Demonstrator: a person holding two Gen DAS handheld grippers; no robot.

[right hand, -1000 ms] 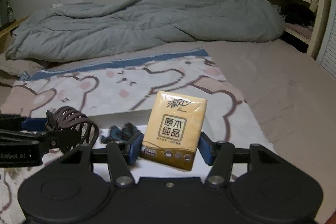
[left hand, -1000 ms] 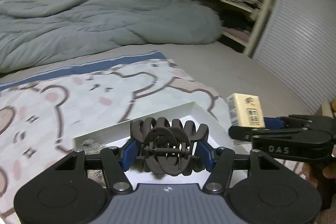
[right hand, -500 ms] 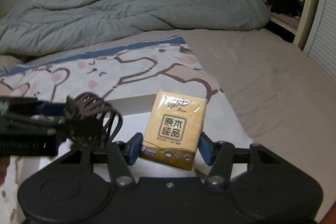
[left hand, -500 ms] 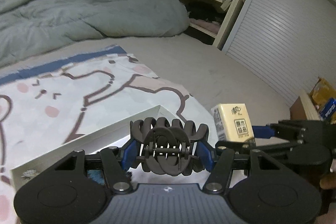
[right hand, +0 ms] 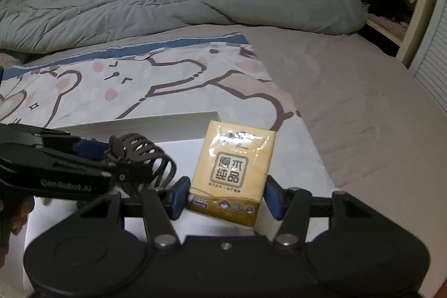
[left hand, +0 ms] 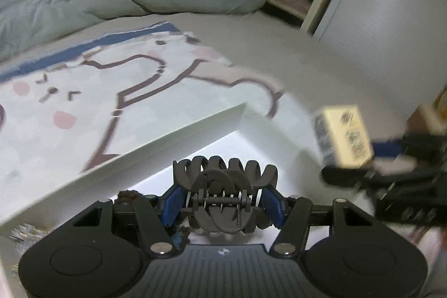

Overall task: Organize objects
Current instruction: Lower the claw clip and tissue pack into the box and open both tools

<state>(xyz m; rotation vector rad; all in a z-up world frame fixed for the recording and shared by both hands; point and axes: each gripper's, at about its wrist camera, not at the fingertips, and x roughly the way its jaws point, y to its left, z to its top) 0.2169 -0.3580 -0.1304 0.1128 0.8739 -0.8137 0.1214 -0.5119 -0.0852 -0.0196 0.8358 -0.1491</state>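
Shifted nearer the white open box (right hand: 145,127) since half a second ago, my left gripper (left hand: 225,204) clamps the dark plastic claw hair clip (left hand: 223,194) above it, while my right gripper (right hand: 226,198) pinches the yellow tissue packet (right hand: 233,172) just beside, over the bear-print sheet (right hand: 167,74).

— How does the left black two-finger gripper with blue pads (left hand: 225,204) sit?

— Level, fingers pointing forward, its blue pads (left hand: 171,203) pressed in from both sides on a dark plastic claw hair clip (left hand: 225,193). From the right wrist view it reaches in from the left edge, seen side-on (right hand: 111,164).

— And the right black two-finger gripper with blue pads (right hand: 226,198)?

— Also level, clamped on an upright yellow pocket tissue pack (right hand: 233,172), one pad on each narrow side. From the left wrist view it comes in from the right, blurred (left hand: 363,164).

— Any hand showing?

— Dark fingers (right hand: 12,217) show under the left gripper's body at the left edge.
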